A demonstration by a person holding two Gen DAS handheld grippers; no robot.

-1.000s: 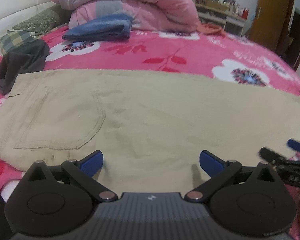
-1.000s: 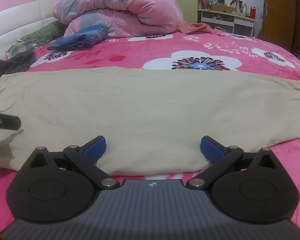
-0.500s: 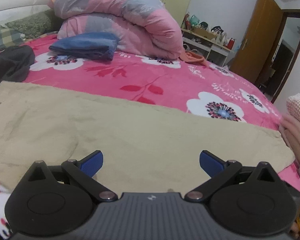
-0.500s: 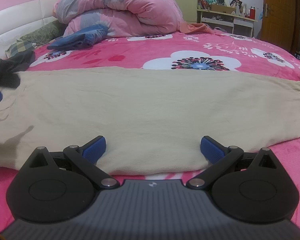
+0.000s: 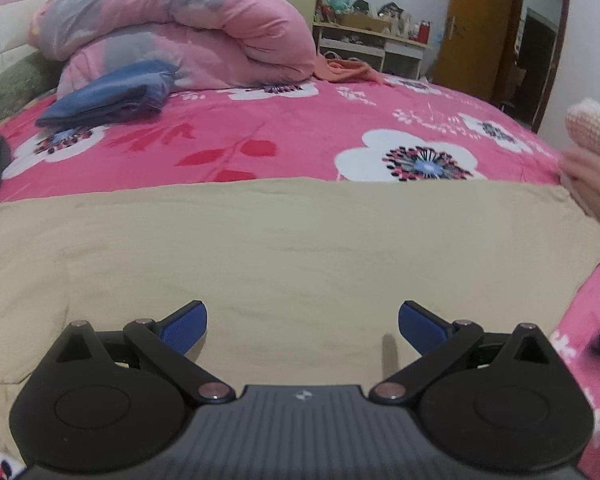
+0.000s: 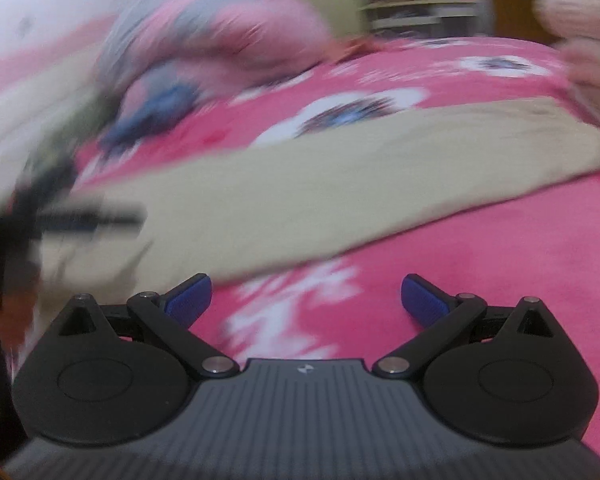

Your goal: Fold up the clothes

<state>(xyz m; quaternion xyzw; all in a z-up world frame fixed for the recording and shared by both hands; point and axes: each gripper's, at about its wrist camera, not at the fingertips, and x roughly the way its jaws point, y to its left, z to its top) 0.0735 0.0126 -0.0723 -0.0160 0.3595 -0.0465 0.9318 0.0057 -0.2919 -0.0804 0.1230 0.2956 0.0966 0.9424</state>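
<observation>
Changes logged. My left gripper [image 5: 302, 322]: swung rightward along the beige trousers [image 5: 284, 248]; back pocket and dark garment gone from ahead, trouser hem end now ahead right. My right gripper [image 6: 306, 300]: pulled off the trousers, pink bedspread [image 6: 480, 264] now between its wide-spread fingers; view motion-blurred. Both jaws unchanged.

It was a home bedroom: ahead of the claw lay a bed with a pink flowered bedspread [image 5: 300, 140], a rolled pink quilt [image 5: 180, 28] farther back, and a cluttered shelf [image 5: 372, 36] beside a wooden door [image 5: 484, 24].
</observation>
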